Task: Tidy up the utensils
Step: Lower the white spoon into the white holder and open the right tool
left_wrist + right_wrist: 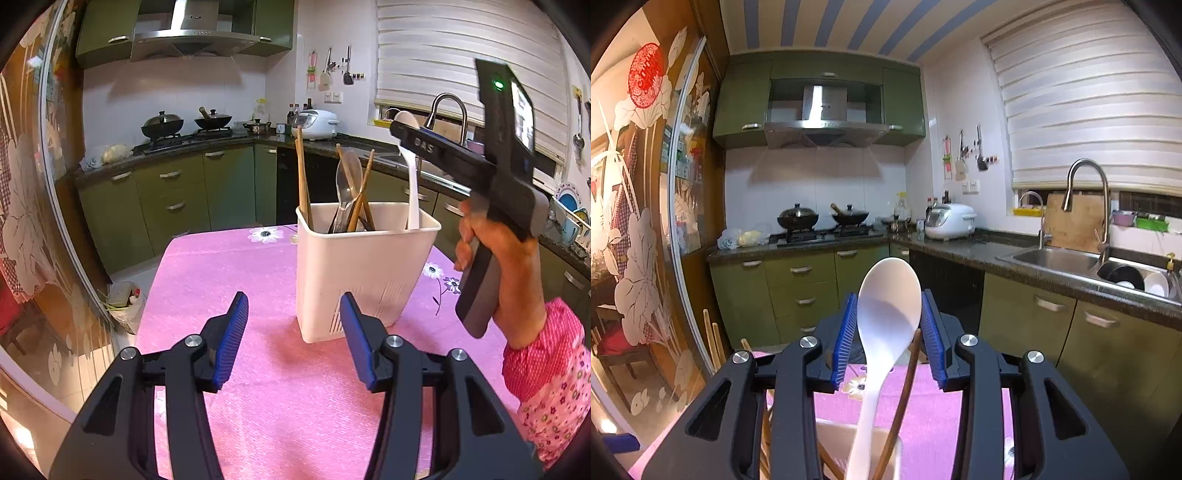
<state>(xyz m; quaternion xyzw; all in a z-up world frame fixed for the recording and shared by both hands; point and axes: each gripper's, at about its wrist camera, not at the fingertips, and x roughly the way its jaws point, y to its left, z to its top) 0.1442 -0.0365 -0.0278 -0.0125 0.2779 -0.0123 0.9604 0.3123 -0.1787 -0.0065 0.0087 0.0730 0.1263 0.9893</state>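
Your left gripper (293,325) hangs low over the pink tablecloth (229,266), tilted down toward the white utensil holder (364,273), jaws spread with nothing between them. The holder sits just past its right finger.

Your right hand (495,251) is up beside the holder, fist wrapped round the handle, pink floral sleeve (546,373) below it, so the right gripper (889,325) points roughly level across the top of the holder. That one's pinching the bowl of the white plastic spoon (886,314), blue pads (846,336) pressed on either side. The spoon's handle drops straight down into the holder's near right corner.

Also standing in the holder: wooden chopsticks (303,177) at the left and a clear plastic spoon (347,188) in the middle.
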